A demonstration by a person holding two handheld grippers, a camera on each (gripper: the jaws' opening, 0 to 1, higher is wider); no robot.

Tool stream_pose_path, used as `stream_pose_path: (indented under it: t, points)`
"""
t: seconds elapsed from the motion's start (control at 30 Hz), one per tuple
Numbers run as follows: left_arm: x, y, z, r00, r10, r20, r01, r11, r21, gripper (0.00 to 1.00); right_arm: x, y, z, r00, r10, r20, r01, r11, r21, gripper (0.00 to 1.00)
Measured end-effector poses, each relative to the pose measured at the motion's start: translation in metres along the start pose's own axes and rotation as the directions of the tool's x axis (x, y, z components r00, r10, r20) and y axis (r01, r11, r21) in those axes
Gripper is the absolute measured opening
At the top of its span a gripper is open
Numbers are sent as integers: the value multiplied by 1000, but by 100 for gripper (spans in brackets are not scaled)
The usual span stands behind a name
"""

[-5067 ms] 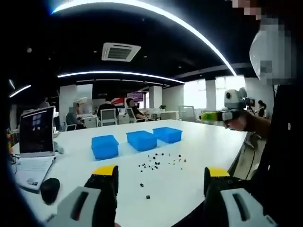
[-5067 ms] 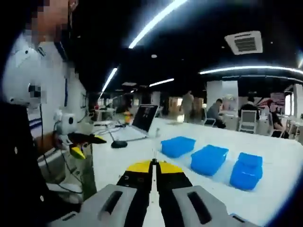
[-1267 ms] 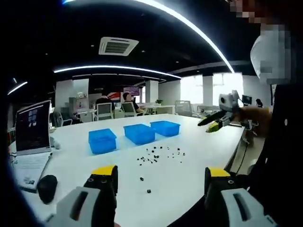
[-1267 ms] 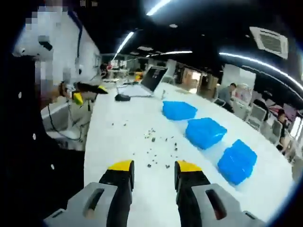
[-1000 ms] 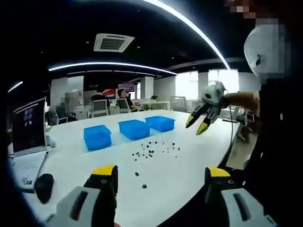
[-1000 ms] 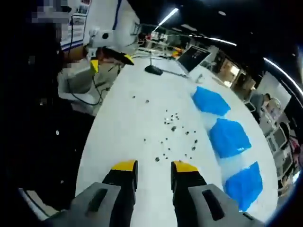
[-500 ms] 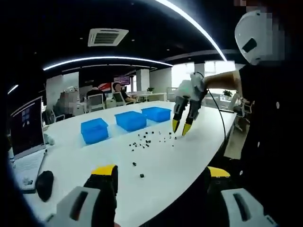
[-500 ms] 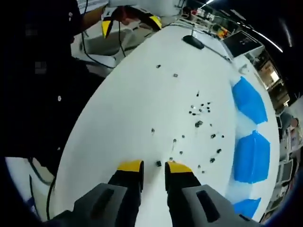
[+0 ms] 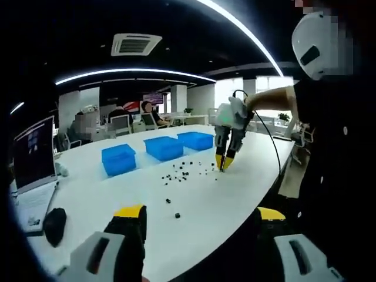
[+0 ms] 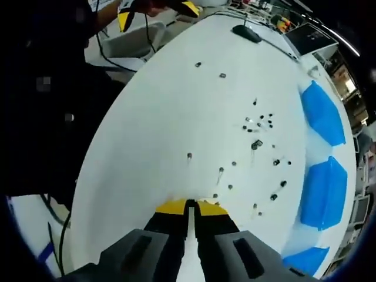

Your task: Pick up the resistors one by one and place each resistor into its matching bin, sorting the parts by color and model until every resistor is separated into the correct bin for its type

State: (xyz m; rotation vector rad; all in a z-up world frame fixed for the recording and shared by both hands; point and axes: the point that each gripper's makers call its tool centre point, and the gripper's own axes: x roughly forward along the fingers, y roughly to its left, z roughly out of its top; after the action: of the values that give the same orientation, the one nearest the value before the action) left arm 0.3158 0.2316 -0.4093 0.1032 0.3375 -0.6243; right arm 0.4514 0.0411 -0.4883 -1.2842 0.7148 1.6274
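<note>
Small dark resistors (image 10: pixel 258 138) lie scattered over a white table (image 10: pixel 158 123). Most form a loose cluster toward the side where the three blue bins (image 10: pixel 325 191) stand in a row, and two strays (image 10: pixel 210 69) sit apart from the cluster, toward the table's far end.

In the right gripper view, the right gripper (image 10: pixel 189 204) points down at the table just short of the cluster, its yellow-tipped jaws pressed together with only a thin seam between them. Whether a resistor is pinched in that seam cannot be told. The nearest resistors lie just beyond its tips. In the left gripper view, the same gripper (image 9: pixel 222 166) reaches in from the right, tips at the table surface on the near edge of the cluster (image 9: pixel 187 171), held by a person's bare arm (image 9: pixel 271 100).

The left gripper (image 9: pixel 200 214) hangs back from the cluster, above the near table edge, its jaws spread wide with nothing between them.

Beyond the cluster, the bins (image 9: pixel 164 148) sit side by side. A laptop (image 9: pixel 33 155) and a black mouse (image 9: pixel 53 222) rest at the table's left end, well apart from the resistors.
</note>
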Motion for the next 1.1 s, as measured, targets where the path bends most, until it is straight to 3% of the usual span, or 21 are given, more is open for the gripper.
stream_pose_path:
  t: [0.13,0.23,0.27,0.3,0.37,0.43,0.5,0.57,0.63,0.7,0.83,0.97,1.1]
  points:
    - [-1,5,6,999,25,32,-25,1000,-4,75,-6,4,0,1000,-15,24,14,1000,19,7]
    - [-2,10,11,997,49,58,-48,999,-12,75,-25,0,21,982,-87,166,66,990,127,7]
    - [-2,11,14,996,57,71,-56,998,-13,75,-28,-1,23,978,-97,184,71,987,142,7]
    - [-2,12,17,995,63,82,-62,998,-14,75,-44,-7,32,948,-161,275,100,969,224,7]
    - [-3,14,22,992,74,103,-73,997,-18,75,-66,-13,45,886,-264,381,137,934,329,7]
    - [-3,17,29,987,93,131,-91,996,-22,75,-89,-19,54,805,-369,464,167,892,420,7]
    - [-4,21,37,980,110,166,-105,994,-39,75,-111,-25,59,708,-485,513,195,833,518,7]
    - [-6,26,44,972,136,194,-128,990,-51,75,-128,-25,64,612,-571,547,219,787,576,7]
    - [-8,31,48,965,165,205,-157,986,-54,75,-145,-27,64,514,-663,545,243,721,649,7]
    - [-9,34,49,962,178,208,-171,984,-51,75,-161,-26,67,403,-738,541,256,659,708,7]
    - [-12,40,53,952,221,214,-215,975,-50,75,-174,-28,76,293,-797,527,253,597,762,7]
    - [-17,46,56,936,268,230,-263,963,-53,75,-177,-45,92,270,-800,535,262,596,759,7]
    - [-23,52,55,924,304,230,-299,953,-56,75,-183,-78,114,246,-795,554,294,606,740,7]
